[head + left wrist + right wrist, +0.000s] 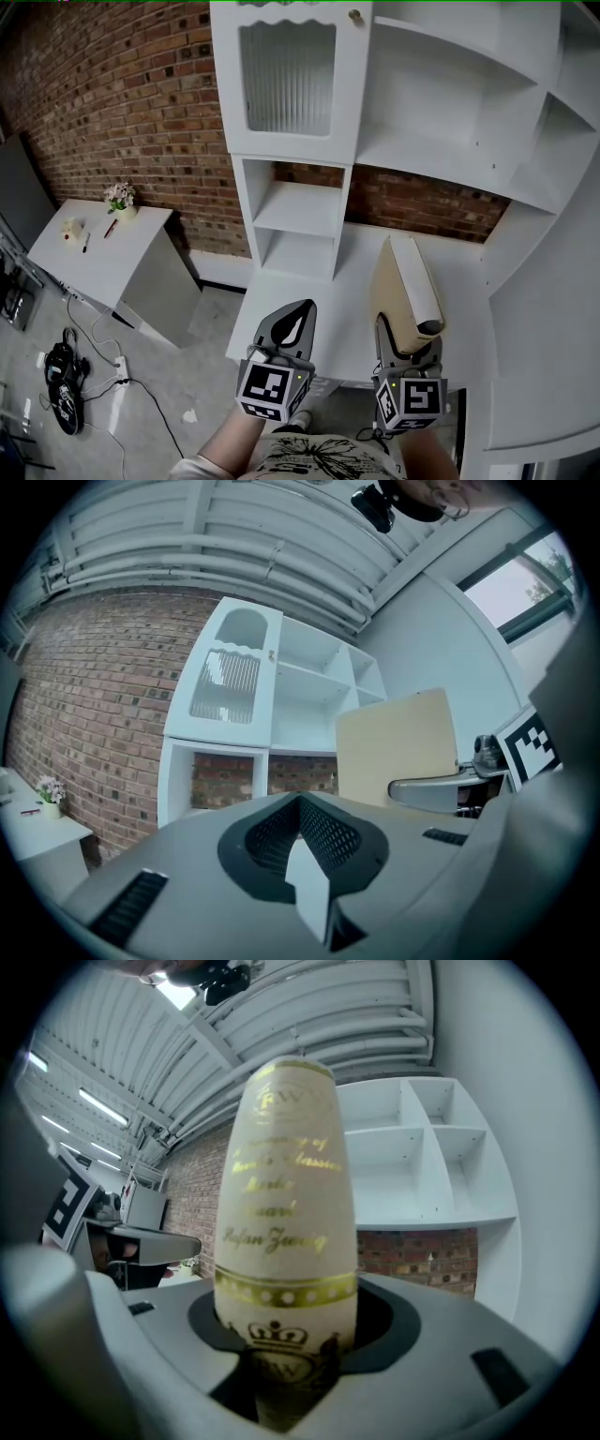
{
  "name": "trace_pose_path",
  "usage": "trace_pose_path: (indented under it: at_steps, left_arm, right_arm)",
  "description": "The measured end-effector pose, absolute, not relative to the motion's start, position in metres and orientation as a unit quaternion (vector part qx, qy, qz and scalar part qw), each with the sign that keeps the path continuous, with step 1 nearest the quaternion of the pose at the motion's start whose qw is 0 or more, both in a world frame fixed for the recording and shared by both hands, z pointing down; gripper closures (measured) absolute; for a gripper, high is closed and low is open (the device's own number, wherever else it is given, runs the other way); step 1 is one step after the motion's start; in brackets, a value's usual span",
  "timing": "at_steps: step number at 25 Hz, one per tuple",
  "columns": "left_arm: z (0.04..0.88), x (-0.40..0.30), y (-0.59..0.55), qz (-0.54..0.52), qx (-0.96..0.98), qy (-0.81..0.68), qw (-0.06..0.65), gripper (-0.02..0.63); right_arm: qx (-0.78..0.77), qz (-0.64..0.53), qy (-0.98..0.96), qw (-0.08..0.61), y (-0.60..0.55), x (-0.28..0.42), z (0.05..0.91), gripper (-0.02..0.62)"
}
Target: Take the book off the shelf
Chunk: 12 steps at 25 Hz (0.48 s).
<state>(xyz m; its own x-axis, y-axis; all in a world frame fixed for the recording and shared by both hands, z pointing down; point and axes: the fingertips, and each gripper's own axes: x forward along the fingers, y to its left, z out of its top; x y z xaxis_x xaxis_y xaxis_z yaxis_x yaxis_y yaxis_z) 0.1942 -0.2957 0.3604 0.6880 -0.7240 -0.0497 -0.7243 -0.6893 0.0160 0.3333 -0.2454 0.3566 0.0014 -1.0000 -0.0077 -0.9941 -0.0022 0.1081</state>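
Observation:
A cream book (405, 281) with gold lettering on its spine (286, 1241) is clamped in my right gripper (410, 339), held upright in front of the white shelf unit (441, 155), clear of its shelves. The book also shows as a tan slab (398, 744) at the right of the left gripper view. My left gripper (291, 328) hovers beside it at the left, jaws shut with nothing between them. Both grippers sit above the white desk surface (352, 281).
A brick wall (112, 103) runs behind the unit. A ribbed glass cabinet door (289, 75) hangs at upper left of the unit, with small open cubbies (298, 230) below it. A white side table (98, 248) with a flower pot (120, 199) stands at left; cables lie on the floor (84, 375).

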Motion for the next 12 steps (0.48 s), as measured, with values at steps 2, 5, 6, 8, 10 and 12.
trace_pose_path:
  at_steps: [2,5,6,8,10,12]
  left_arm:
    - [0.36,0.195,-0.299,0.026,-0.918,0.395,0.002,0.591]
    - [0.361,0.197,-0.302,0.022,-0.918,0.395,0.0,0.591]
    - [0.362,0.197,-0.302,0.02,-0.919,0.395,0.0,0.591]
    - [0.364,0.198,-0.305,0.018,-0.918,0.396,0.001,0.591]
    - [0.366,0.199,-0.309,0.014,-0.917,0.398,0.001,0.591]
    - [0.369,0.201,-0.313,0.01,-0.916,0.401,0.0,0.591]
  right_arm:
    - [0.705,-0.041,-0.707,0.037,-0.248,0.333,0.356,0.365]
    - [0.707,-0.045,-0.705,0.036,-0.252,0.333,0.354,0.365]
    - [0.708,-0.046,-0.704,0.034,-0.253,0.334,0.354,0.365]
    - [0.709,-0.047,-0.703,0.032,-0.255,0.335,0.354,0.365]
    - [0.708,-0.046,-0.704,0.031,-0.259,0.335,0.355,0.365]
    - [0.706,-0.043,-0.706,0.03,-0.263,0.336,0.356,0.365]
